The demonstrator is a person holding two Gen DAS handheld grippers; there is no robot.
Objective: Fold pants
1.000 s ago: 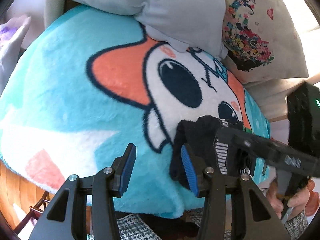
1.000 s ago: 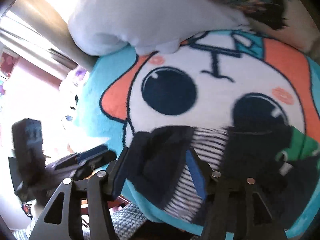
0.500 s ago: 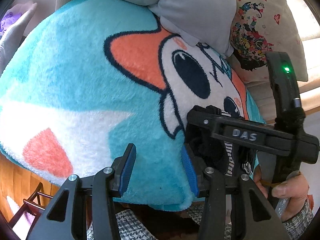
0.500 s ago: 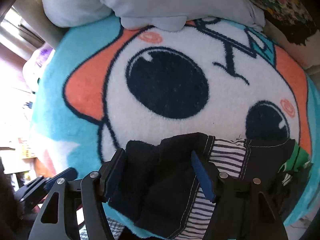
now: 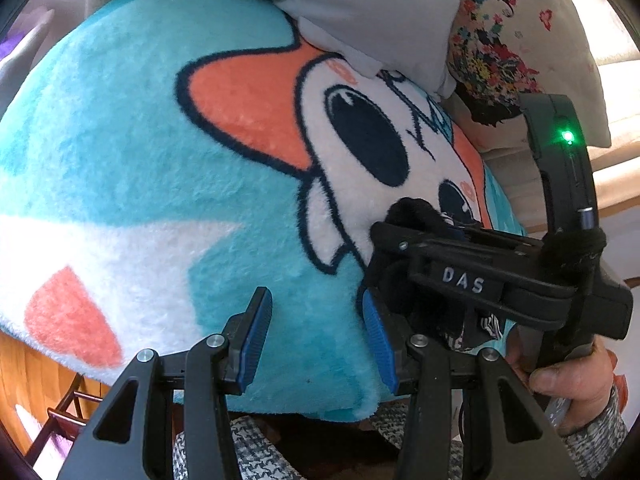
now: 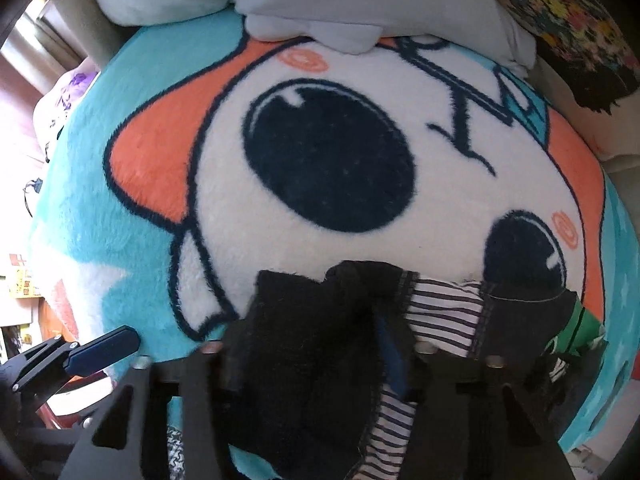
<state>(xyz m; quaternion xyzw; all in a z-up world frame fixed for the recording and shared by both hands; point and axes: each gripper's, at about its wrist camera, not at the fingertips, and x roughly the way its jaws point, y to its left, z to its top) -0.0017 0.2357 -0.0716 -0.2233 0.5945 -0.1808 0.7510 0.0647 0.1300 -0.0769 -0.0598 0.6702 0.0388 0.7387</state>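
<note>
1. The pants point(image 6: 320, 360), a dark bundle with a striped lining turned out, lie at the bottom centre of the right wrist view, on a plush turquoise blanket point(image 6: 120, 240) printed with a big-eyed cartoon face.
2. The right gripper point(image 6: 308, 344) points down into the bundle; its jaws have just been closing, and dark cloth is bunched between them, covering the left finger, with only a sliver of the right blue pad showing. It holds the pants.
3. In the left wrist view the same gripper point(image 5: 416, 292) sits at lower right, lettered "DAS", with a hand point(image 5: 568, 384) on its handle at the lower right edge.
4. The left gripper point(image 5: 316, 340) stands at the bottom centre of its own view, fingers partly apart with only blanket between them; its right pad lies just beside the pants.
5. A grey pillow point(image 5: 360, 8) rests on the blanket's top edge, and a floral cushion point(image 5: 520, 40) fills the upper right.
</note>
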